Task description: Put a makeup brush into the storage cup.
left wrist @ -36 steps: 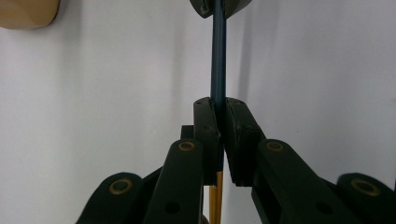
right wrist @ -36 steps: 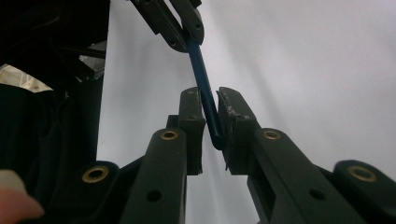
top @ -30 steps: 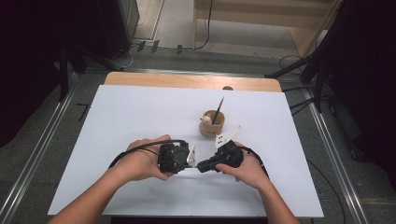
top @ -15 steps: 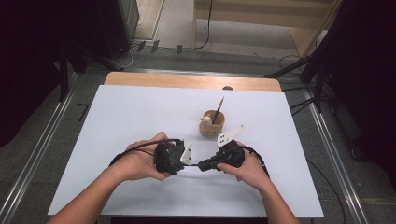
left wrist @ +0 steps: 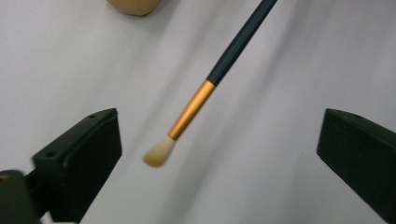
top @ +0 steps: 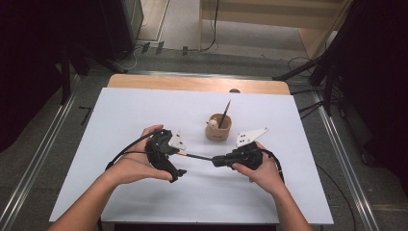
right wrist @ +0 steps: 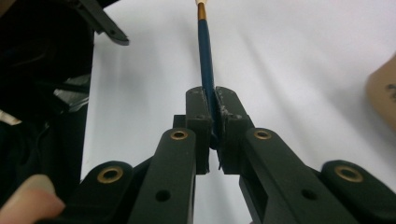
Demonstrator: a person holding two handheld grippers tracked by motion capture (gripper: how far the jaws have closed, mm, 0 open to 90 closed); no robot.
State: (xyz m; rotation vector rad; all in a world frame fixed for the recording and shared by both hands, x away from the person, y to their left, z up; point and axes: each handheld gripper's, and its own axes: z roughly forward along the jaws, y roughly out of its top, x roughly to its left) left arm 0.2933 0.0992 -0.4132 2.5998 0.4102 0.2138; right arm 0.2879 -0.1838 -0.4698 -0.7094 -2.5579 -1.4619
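Overhead, white table (top: 144,110); right gripper (top: 217,160) clamps brush (top: 196,156); left gripper (top: 179,162) just opened.

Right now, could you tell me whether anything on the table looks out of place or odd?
Nothing stands out. The brush hangs level, clamped by its dark handle in the right gripper; the left gripper has just opened around its bristle end. The cup stands upright with another brush inside.

Left gripper (left wrist: 219,154): jaws just opened, set wide. Brush (left wrist: 205,93) between them, touching neither; pale bristles near, gold collar, dark handle running far-right. White desk (left wrist: 70,60) beneath. Tan cup (left wrist: 133,5) far-left.
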